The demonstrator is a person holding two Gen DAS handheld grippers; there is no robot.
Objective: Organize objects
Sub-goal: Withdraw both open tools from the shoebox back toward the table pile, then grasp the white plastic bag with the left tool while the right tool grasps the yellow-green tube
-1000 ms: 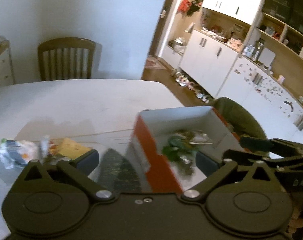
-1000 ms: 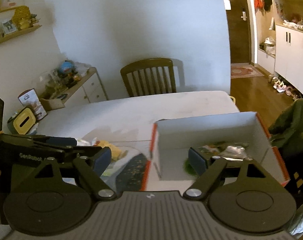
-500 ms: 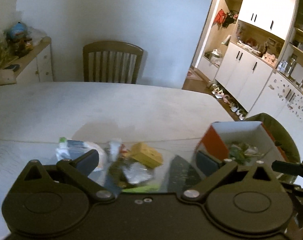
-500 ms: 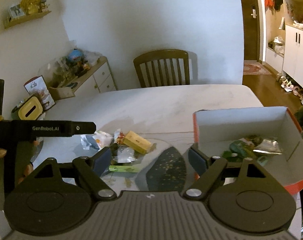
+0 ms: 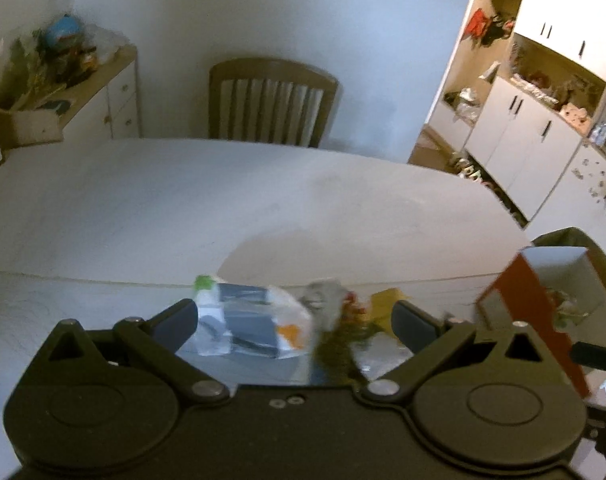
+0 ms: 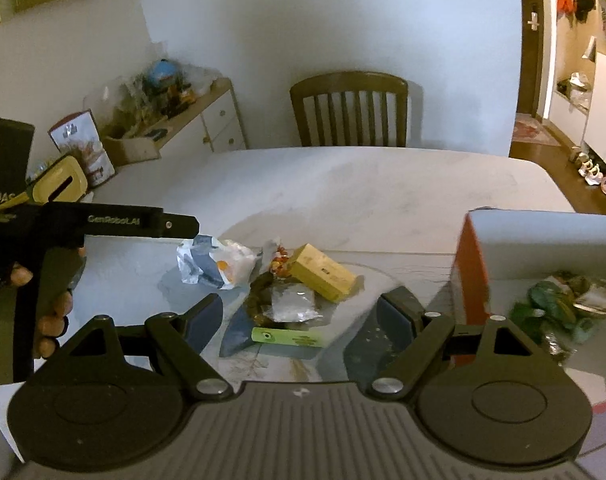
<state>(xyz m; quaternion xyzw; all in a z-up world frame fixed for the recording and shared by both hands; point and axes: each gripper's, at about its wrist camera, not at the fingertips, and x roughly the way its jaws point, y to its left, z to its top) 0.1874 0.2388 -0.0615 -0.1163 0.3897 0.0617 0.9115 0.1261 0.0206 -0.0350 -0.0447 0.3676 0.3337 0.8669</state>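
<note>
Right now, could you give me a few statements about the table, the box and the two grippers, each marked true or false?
1. The right gripper is open and holds nothing. True.
2. The yellow box lies inside the orange-sided box. False: it lies on the table, in the pile of small items.
3. The green tube lies nearer the camera than the yellow box in the right wrist view. True.
4. The orange-sided box is empty. False: green and silvery wrappers lie in it.
5. The left gripper is shut on the white packet. False: its jaws stand open, holding nothing.
</note>
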